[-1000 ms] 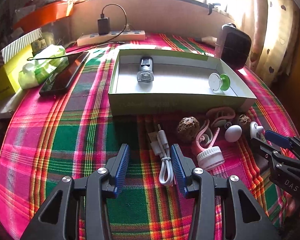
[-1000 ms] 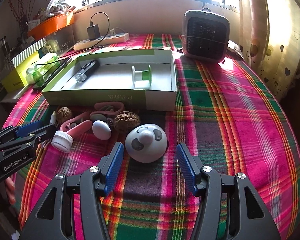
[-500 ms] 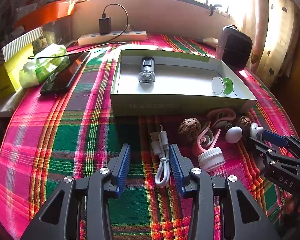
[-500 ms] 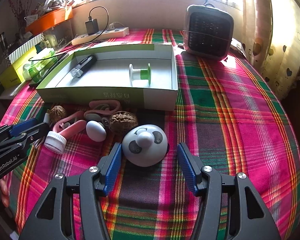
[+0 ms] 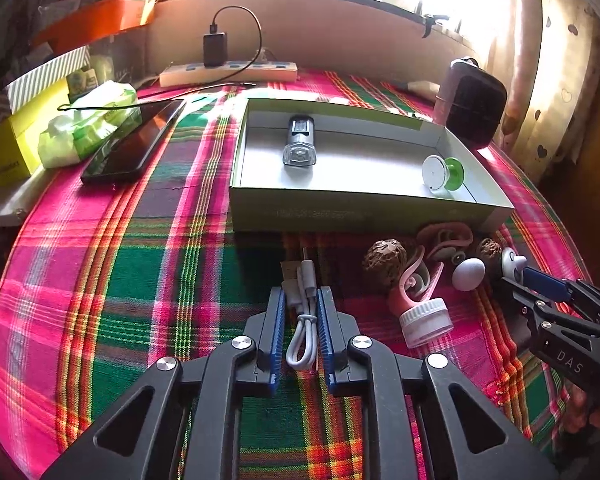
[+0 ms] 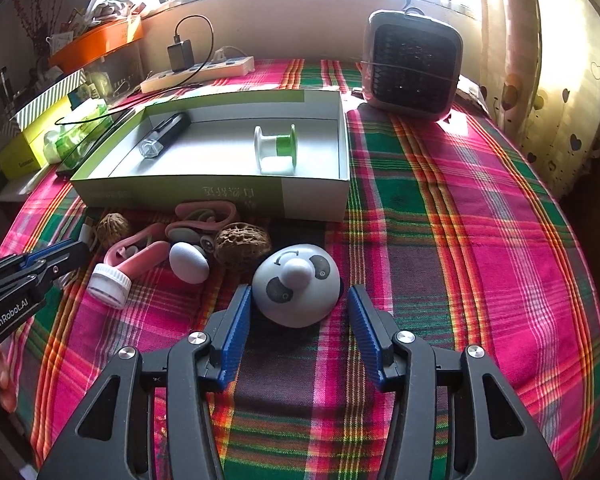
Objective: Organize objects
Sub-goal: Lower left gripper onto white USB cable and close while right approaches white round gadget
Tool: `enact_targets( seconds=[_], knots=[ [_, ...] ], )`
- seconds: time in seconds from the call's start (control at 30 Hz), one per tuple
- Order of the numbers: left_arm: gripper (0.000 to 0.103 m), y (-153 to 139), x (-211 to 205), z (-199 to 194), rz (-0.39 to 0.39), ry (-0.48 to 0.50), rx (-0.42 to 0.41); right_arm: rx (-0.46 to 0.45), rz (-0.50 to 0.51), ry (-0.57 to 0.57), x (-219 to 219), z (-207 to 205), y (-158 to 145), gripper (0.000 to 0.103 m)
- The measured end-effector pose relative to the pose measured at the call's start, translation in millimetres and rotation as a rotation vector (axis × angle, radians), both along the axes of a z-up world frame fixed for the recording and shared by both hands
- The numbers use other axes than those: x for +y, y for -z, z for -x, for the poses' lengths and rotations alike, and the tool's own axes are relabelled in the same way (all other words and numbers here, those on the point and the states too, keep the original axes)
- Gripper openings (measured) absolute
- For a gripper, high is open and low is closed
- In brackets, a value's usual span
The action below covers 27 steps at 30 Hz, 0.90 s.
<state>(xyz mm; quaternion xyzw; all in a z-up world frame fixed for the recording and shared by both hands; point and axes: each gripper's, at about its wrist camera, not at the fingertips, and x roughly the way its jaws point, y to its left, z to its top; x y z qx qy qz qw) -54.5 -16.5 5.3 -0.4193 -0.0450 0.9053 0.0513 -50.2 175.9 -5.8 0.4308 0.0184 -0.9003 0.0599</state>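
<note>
Because your left gripper has pinched in on the folded white cable, which lies on the plaid cloth just before the open box, expect a light, limp bundle; hold it mid-fold so the ends cannot slip loose. Your right gripper stands spread around the panda dome, smooth and probably slippery; grip low on its sides. Readable writing: "GenRobot.AI" and "DAS" on the grippers; the box's print is unclear.
</note>
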Motion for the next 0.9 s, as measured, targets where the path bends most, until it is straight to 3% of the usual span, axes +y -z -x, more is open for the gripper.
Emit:
enact_targets(
  seconds=[0.6, 0.9],
  knots=[
    [0.014, -0.8, 1.7, 0.0, 0.004, 0.002, 0.001, 0.009, 0.014, -0.007, -0.8, -2.1, -1.5, 0.043],
    [0.014, -4.9, 5.5, -0.6, 0.008, 0.009, 0.015, 0.037, 0.017, -0.02, -2.6, -4.4, -5.5, 0.035]
  ],
)
